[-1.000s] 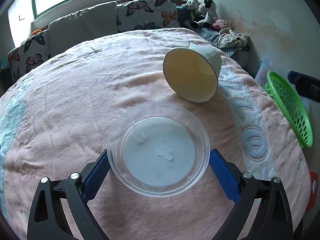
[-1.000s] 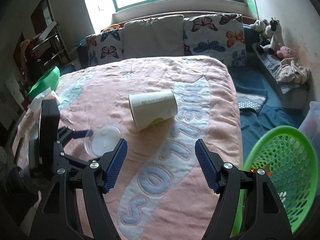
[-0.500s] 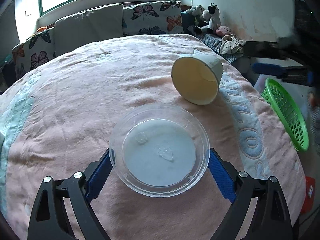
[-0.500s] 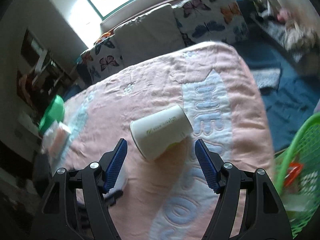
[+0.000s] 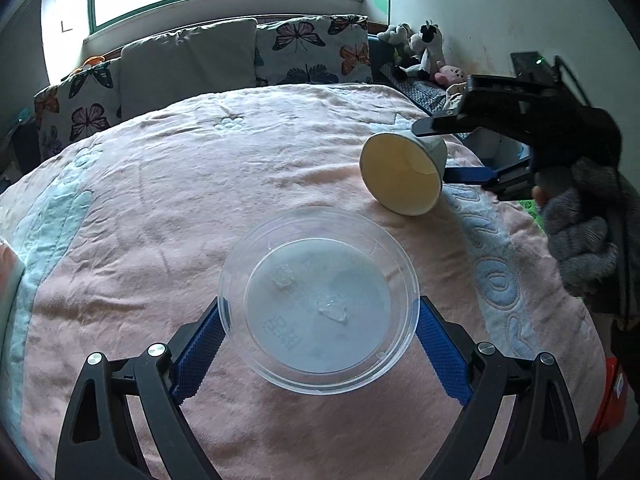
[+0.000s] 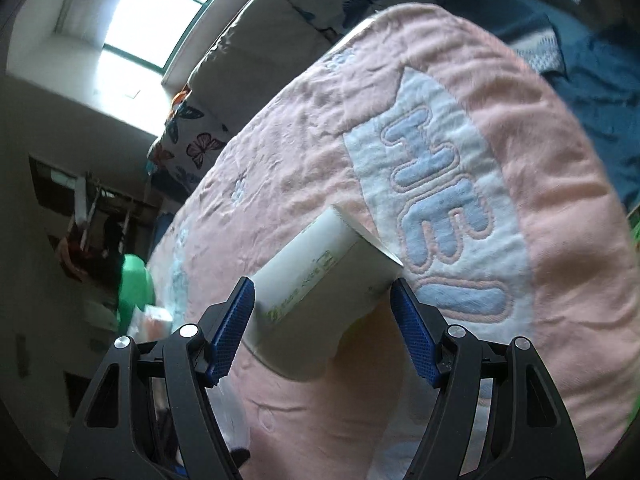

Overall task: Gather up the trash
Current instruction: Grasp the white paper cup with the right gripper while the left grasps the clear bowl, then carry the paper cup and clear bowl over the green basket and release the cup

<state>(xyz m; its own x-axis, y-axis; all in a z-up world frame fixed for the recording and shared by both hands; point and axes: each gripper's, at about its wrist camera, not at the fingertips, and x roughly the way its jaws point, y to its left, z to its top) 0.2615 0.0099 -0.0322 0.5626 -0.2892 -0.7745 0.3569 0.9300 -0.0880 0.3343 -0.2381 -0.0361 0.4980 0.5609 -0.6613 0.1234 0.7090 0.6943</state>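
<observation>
Right gripper [image 6: 322,316] is spread around the paper cup [image 6: 320,304] lying on its side on the bed [image 5: 160,208], pads flanking but not seen pressing; left gripper [image 5: 318,344] is likewise spread about the clear lid [image 5: 318,300], contact at the pads not resolvable. Grasp step is judged in hand: both need closing gently, since cup and lid would crush, then carrying to a bin. Bin is barely seen, only green slivers at frame edges; cup's far side is hidden.
</observation>
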